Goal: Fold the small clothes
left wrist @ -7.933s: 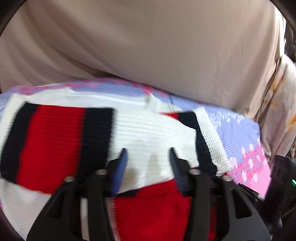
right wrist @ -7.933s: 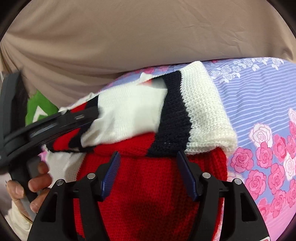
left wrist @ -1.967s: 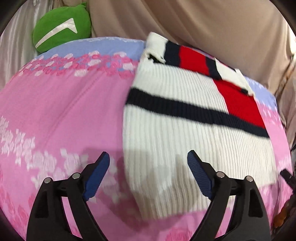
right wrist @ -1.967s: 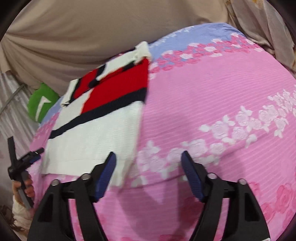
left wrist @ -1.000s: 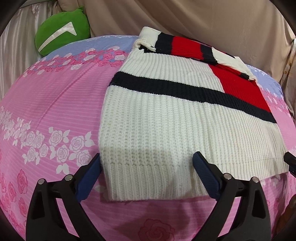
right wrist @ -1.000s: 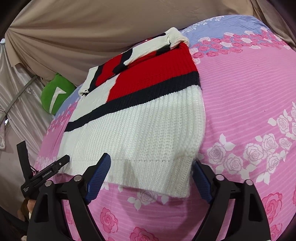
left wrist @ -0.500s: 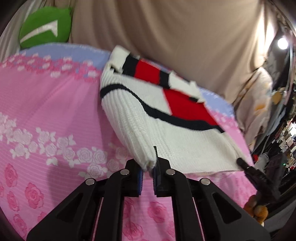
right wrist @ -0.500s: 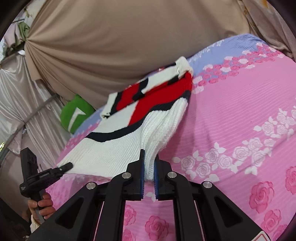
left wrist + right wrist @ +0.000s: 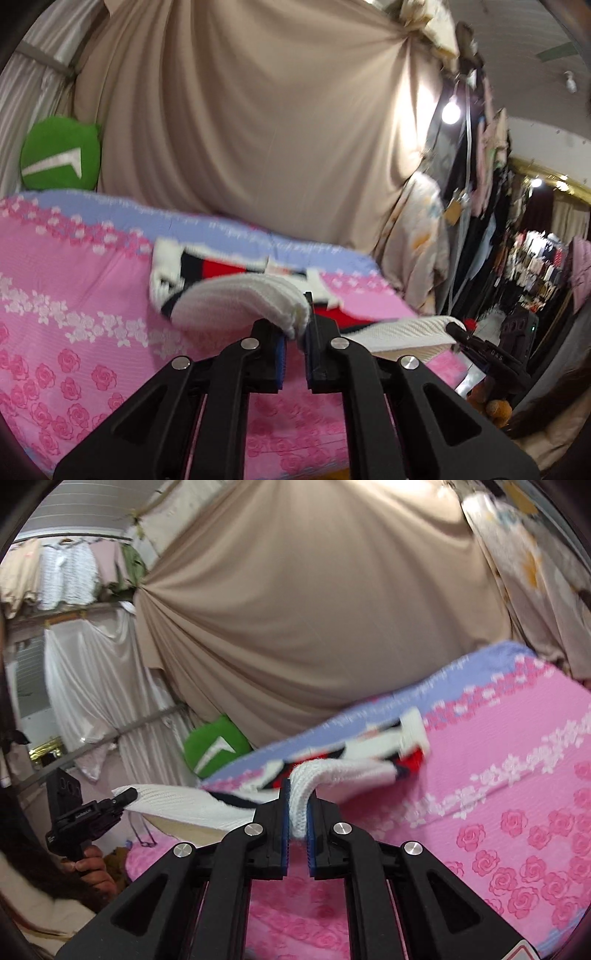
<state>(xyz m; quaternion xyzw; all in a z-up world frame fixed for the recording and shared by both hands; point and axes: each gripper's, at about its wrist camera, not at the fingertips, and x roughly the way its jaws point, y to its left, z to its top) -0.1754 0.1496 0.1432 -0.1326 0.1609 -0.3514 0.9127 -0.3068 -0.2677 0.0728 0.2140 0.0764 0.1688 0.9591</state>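
Observation:
A small knit sweater (image 9: pixel 236 299), white with red and navy bands, lies on a pink rose-print bed cover (image 9: pixel 66 332). My left gripper (image 9: pixel 295 332) is shut on the left corner of its white hem and holds it lifted. My right gripper (image 9: pixel 298 823) is shut on the right corner of the hem (image 9: pixel 303 794), also lifted. The hem sags between the two grippers. The sweater's collar end (image 9: pixel 413 731) still rests on the bed. Each gripper shows in the other's view, the right one at the right (image 9: pixel 454 328), the left one at the left (image 9: pixel 125 797).
A green cushion (image 9: pixel 61 153) sits at the bed's far left corner, also in the right wrist view (image 9: pixel 214 749). A beige curtain (image 9: pixel 258 129) hangs behind the bed. Hanging clothes and shop racks (image 9: pixel 535 266) fill the right side. A lamp (image 9: pixel 448 110) glows there.
Both grippers closed on the hem corners half a second ago and have since lifted them higher, so the sweater's lower half rises off the bed and curls toward the collar.

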